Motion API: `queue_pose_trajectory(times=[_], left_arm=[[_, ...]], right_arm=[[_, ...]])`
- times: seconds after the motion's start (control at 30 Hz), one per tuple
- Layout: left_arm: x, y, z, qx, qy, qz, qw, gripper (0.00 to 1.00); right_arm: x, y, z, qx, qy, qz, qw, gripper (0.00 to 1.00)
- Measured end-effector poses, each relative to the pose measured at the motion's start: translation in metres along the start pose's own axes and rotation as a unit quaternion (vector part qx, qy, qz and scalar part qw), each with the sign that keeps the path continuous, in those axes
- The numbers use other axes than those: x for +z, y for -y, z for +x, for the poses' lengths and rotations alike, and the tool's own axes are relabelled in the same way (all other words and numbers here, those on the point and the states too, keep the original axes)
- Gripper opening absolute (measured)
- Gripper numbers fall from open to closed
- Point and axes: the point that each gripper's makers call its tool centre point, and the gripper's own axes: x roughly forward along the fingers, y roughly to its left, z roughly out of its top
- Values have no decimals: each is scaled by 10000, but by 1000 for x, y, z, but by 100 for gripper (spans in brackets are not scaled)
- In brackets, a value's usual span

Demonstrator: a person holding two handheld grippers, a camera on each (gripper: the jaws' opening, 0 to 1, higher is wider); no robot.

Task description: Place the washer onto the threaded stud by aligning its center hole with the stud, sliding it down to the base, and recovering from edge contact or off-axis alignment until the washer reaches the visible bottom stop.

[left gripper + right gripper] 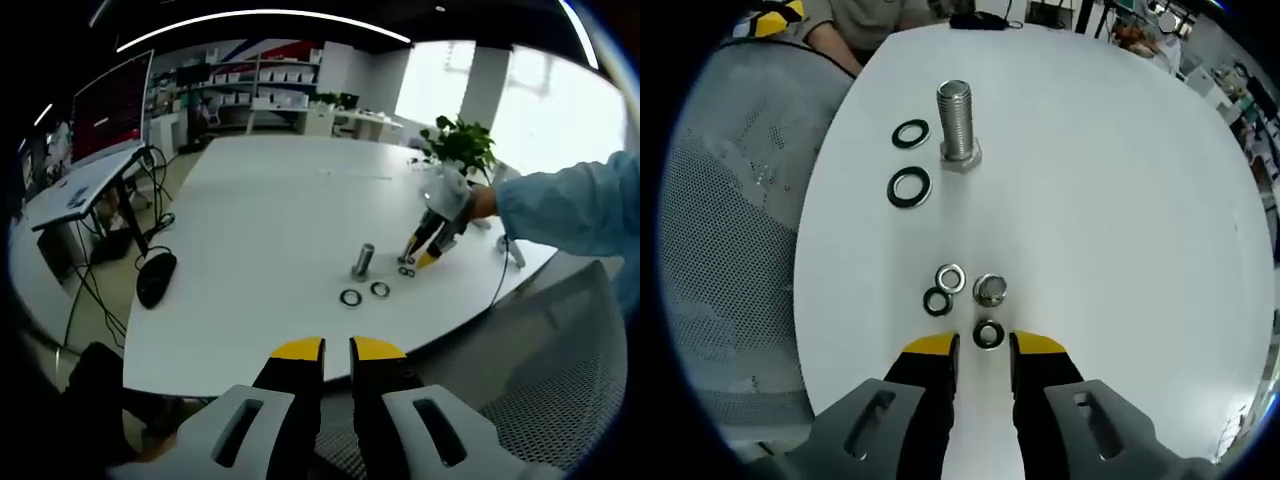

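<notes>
My left claw (337, 349), yellow-tipped and black, hovered off the near edge of the white round worktop (270, 210), its jaws a narrow gap apart with nothing between them. Left of the worktop, a black cable bundle (155, 275) lay on the floor under a grey side desk (75, 190). On the worktop, from left to right in my left view, lay two dark ring washers (350, 297) side by side, the upright threaded steel stud (363, 260) just behind them, then my right claw (425, 255) reaching in with its tips down at a small cluster of rings, a light blue sleeve (575, 205) behind it. A green potted plant (462, 145) stood at the far edge.

In my right view, a grey mesh chair back (730, 250) sat left of the worktop. The two large black washers lay left of the stud (957, 122), well apart from it. Nearer me, a small black washer (936, 301) touched a silver washer (951, 277), with a small steel nut (989, 290) beside them. Another small black washer (988, 333) lay flat just ahead of my right claw's tips, the jaws parted and holding nothing.
</notes>
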Motion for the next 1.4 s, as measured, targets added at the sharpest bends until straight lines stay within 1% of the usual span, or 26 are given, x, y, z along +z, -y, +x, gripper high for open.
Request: queue_pose_trajectory(times=[0.17,0.47,0.6,0.7,1.0,1.13,1.27,1.4], left_arm=[[-1,0,0,-3,-22,1,10000,7],[-2,0,0,-13,-55,6,10000,7],[-2,1,0,-29,-49,7,10000,7],[-2,1,0,-44,-47,16,10000,7],[-1,2,1,-66,-25,36,10000,7],[-1,2,1,-67,-28,33,10000,7],[-1,2,1,-66,-25,30,10000,7],[-1,3,0,-71,-27,28,10000,7]], right_arm=[[1,2,0,-75,26,152,9999,16],[1,3,0,-109,88,262,9996,15],[-5,2,-1,-108,5,404,9991,15],[-8,-1,-4,-94,14,441,9990,15],[-8,-3,-21,-179,271,636,9974,15],[-4,-2,-33,-242,417,703,9964,15],[3,0,-47,-328,632,790,9943,15],[10,1,-57,-415,736,714,9939,15]])
